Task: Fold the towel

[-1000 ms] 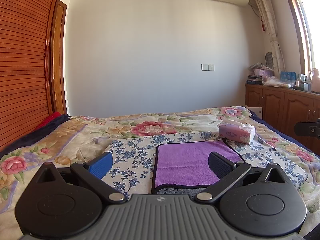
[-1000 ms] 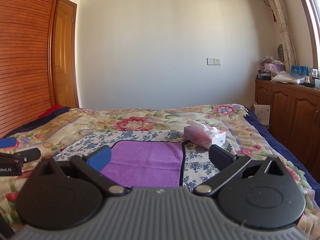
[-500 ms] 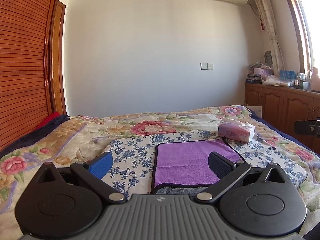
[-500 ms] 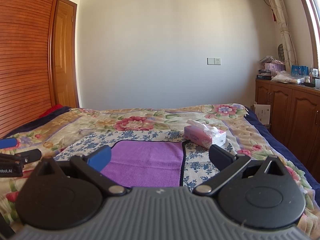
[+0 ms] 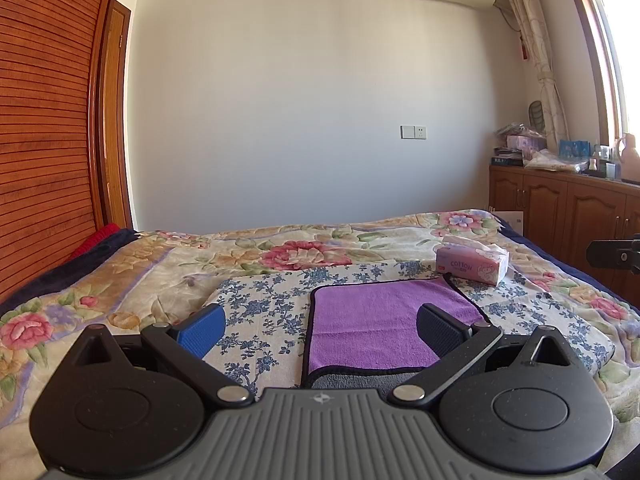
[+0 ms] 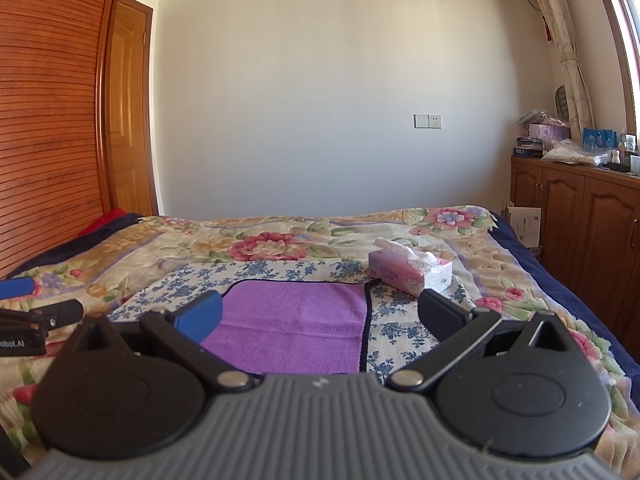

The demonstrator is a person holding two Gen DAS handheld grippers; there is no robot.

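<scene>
A purple towel (image 5: 376, 328) with a dark border lies flat on a blue-flowered cloth (image 5: 264, 316) on the bed; its grey underside shows at the near edge. It also shows in the right wrist view (image 6: 296, 328). My left gripper (image 5: 320, 328) is open and empty, held above the towel's near left part. My right gripper (image 6: 320, 316) is open and empty, above the towel's near right part. The left gripper's tip shows at the right wrist view's left edge (image 6: 36, 320).
A pink tissue box (image 5: 472, 265) stands just past the towel's far right corner, also in the right wrist view (image 6: 408, 272). A wooden cabinet (image 6: 580, 208) with clutter runs along the right. A wooden wardrobe (image 5: 44, 120) stands at the left.
The left wrist view has tilted up very slightly, so the towel and tissue box sit a little lower. The right gripper has not moved. Both stay open.
</scene>
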